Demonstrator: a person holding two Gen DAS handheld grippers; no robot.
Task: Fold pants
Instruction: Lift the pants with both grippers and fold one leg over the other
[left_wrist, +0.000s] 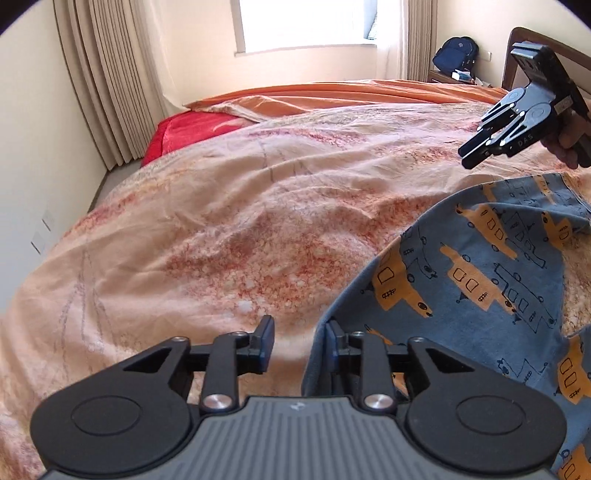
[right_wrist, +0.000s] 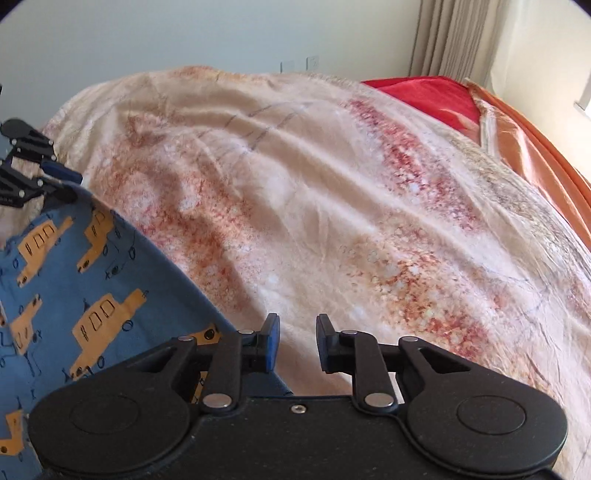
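From the left wrist camera, the left hand-held gripper (left_wrist: 299, 345) has its jaws apart, and nothing is held between them. The blue pants (left_wrist: 480, 280), printed with orange vehicles, lie on the bed's peach floral bedspread (left_wrist: 221, 221) to the right of this gripper; their curved edge runs just beside the right finger and partly drapes in front of it. The right hand-held gripper (left_wrist: 466, 155) hangs in the air at the upper right, above the far end of the pants, with its fingers close together; whether they are fully closed I cannot tell here. Behind the bed are beige curtains (left_wrist: 96, 74), a red blanket (left_wrist: 184, 129), an orange sheet (left_wrist: 332, 92) and a dark blue backpack (left_wrist: 456, 51).

From the right wrist camera, the right hand-held gripper (right_wrist: 297, 343) shows its jaws apart with only bedspread (right_wrist: 332, 203) between them. The pants (right_wrist: 92, 288) lie to its left, their edge reaching under the left finger's linkage. The left hand-held gripper (right_wrist: 70, 184) appears at the far left, at the pants' upper corner; its jaw state is unclear from this angle.
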